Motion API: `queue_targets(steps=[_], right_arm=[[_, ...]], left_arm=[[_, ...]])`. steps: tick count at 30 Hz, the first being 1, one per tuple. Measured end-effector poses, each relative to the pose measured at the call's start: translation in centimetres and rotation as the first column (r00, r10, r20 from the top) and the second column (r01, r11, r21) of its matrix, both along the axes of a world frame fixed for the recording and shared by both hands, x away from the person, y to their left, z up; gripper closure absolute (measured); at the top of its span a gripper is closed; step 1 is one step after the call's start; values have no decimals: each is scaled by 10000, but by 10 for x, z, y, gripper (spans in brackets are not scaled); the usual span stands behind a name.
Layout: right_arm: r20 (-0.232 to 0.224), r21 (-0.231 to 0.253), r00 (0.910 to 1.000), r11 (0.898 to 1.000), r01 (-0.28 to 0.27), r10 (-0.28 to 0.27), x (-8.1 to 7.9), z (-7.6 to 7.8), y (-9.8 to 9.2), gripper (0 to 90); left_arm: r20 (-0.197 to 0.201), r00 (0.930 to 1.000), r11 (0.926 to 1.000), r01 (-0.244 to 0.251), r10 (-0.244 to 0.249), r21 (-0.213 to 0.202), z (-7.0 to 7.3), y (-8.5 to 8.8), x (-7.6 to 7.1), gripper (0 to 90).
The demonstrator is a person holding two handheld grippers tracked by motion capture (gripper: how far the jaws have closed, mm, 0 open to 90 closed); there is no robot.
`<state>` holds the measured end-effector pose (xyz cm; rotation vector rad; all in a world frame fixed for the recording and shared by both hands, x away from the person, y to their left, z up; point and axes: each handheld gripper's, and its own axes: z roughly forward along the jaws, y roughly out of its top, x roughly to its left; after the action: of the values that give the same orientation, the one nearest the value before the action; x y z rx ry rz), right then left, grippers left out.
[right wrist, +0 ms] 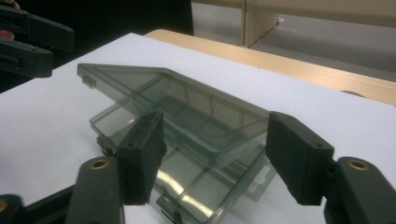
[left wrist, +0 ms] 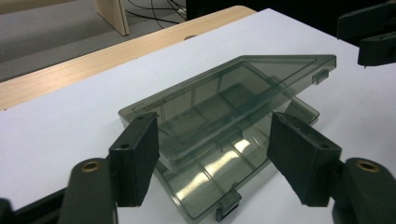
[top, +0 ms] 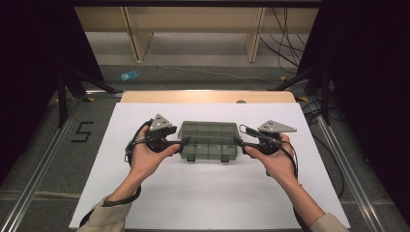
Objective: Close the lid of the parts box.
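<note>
A smoke-tinted compartment box (top: 209,140) is found near the middle of the white surface (top: 193,198), its base flat and its lid (left wrist: 243,88) raised part-way on the far hinge. The compartments appear empty as far as the tinted plastic allows.

The left gripper (top: 183,142) is held at the box's left end and the right gripper (top: 239,141) at its right end. In each gripper view the jaws are spread wide, with the box's end lying between and beyond them. No pinch on the lid or base is evident. Whether a jaw tip touches the lid edge cannot be told from the high view.

Risks noted:
- The lid is unsupported at a shallow angle, as judged. It may drop shut if nudged, or catch a jaw tip beneath it.
- The box is light and rests on a smooth sheet. Uneven pressure from one side is likely to slide or swivel it rather than move the lid.
- A grasp taken on the thin lid edge alone could slip off the glossy plastic, or flex the lid and strain the hinge.
- The front latches (left wrist: 229,204) project at the near edge. A low approach may snag them and tip the base.
- The trailing cables could drag across the surface.
</note>
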<state>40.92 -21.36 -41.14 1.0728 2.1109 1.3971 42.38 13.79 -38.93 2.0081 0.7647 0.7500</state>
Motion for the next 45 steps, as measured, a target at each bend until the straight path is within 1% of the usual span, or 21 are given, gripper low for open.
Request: queue_targets(steps=[2,3,4,5,7,8,9,10,12,13,15,18,19,23,29,33,37,39,40,43,45], right_arm=[[-285,165,9996,9998,-72,76,0,2,1,418],[-14,117,10000,9999,-18,18,1,2,1,435],[-1,134,10000,9999,11,-11,2,2,2,455],[-231,165,9997,9999,-43,47,1,3,2,472],[-20,81,10000,10000,-7,7,3,4,2,516],[-69,127,10000,9999,-13,14,4,4,3,535],[-390,259,9992,9996,-97,107,3,5,3,559],[-128,149,9999,9999,-16,18,4,5,3,588],[-244,106,9997,9999,14,-12,5,6,4,644],[-429,322,9990,9995,-71,85,5,5,5,669],[-546,293,9985,9995,-83,98,5,5,6,723],[-350,133,9993,9999,-86,91,7,4,7,798],[-518,207,9986,9997,-130,141,6,4,8,821],[-352,21,9994,10000,-40,40,6,3,8,884],[-576,-178,9983,9998,-119,109,6,2,9,900],[-523,-361,9986,9992,-146,127,6,1,9,900],[-414,-458,9990,9988,-161,142,7,-2,9,900],[-594,-469,9982,9988,-109,81,6,-2,10,900],[-475,-540,9988,9984,-153,128,7,-4,10,900],[-692,-728,9976,9972,-141,91,6,-5,9,900],[-663,-630,9977,9978,-191,149,6,-6,9,900]], left_arm=[[-20,10000,10000,43,-43,31,2,0,1,362],[74,10000,9999,51,-50,-148,2,0,2,369],[-18,9999,9998,146,-146,-129,4,0,2,377],[19,9999,9996,139,-138,-228,4,-1,2,385],[45,9999,9996,152,-151,-257,6,0,4,416],[42,9999,9996,124,-123,-260,6,0,5,436],[38,9999,9996,129,-128,-233,6,1,6,465],[69,9999,9996,101,-100,-262,6,1,7,494],[51,10000,9997,84,-83,-232,5,2,9,569],[66,10000,9998,45,-44,-215,5,2,10,604],[108,9999,9999,-12,13,-153,4,2,11,685],[61,9999,9999,-134,134,-3,3,1,11,771],[6,9998,9998,-179,179,126,3,0,11,801],[-178,9994,9989,-295,302,370,0,-3,9,879],[-342,9989,9975,-307,330,644,-2,-5,9,897],[-369,9986,9958,-347,379,843,-4,-5,9,897],[-437,9987,9973,-244,275,688,-6,-7,9,897],[-456,9984,9959,-297,337,853,-7,-7,8,897],[-512,9978,9945,-361,413,980,-7,-7,7,897],[-511,9979,9946,-349,400,979,-11,-8,7,897],[-523,9980,9951,-308,358,942,-13,-8,7,897]])
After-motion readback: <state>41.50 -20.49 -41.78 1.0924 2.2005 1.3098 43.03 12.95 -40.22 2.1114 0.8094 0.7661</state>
